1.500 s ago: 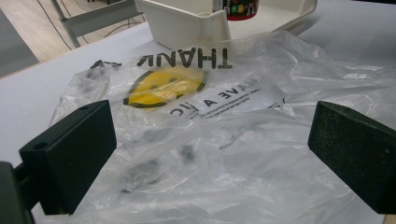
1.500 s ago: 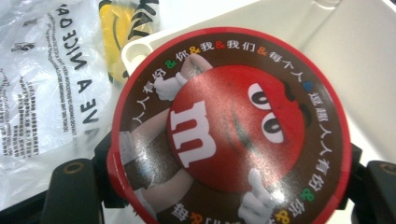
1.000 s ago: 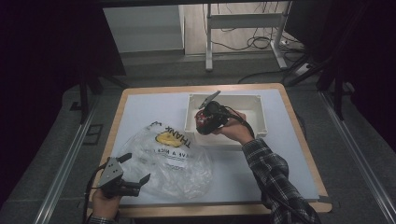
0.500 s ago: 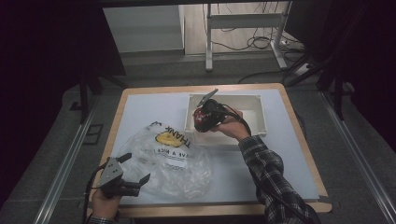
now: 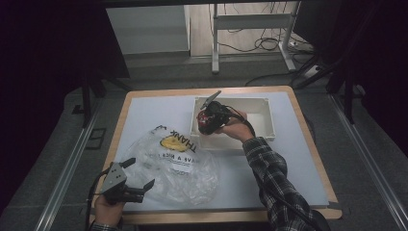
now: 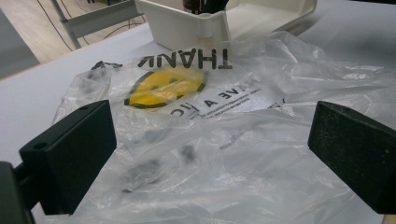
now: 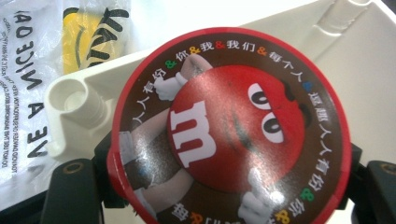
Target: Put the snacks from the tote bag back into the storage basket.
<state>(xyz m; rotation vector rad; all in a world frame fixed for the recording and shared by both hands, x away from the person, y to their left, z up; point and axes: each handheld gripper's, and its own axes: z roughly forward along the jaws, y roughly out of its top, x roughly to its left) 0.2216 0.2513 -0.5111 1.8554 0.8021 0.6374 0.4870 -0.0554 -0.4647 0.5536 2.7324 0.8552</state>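
A: Where was the round red candy tin (image 7: 229, 126)?

B: It sat squeezed tight between the jaws of the right gripper (image 5: 210, 119), just over the near left corner of the white box (image 5: 266, 115). The box wall was right under it.

A: And the left gripper (image 5: 139, 185)?

B: Its jaws were wide apart, holding nothing. It hung at the near edge of the table (image 5: 144, 108), by the crinkly plastic bag (image 5: 178, 163). There was bare table to the right.
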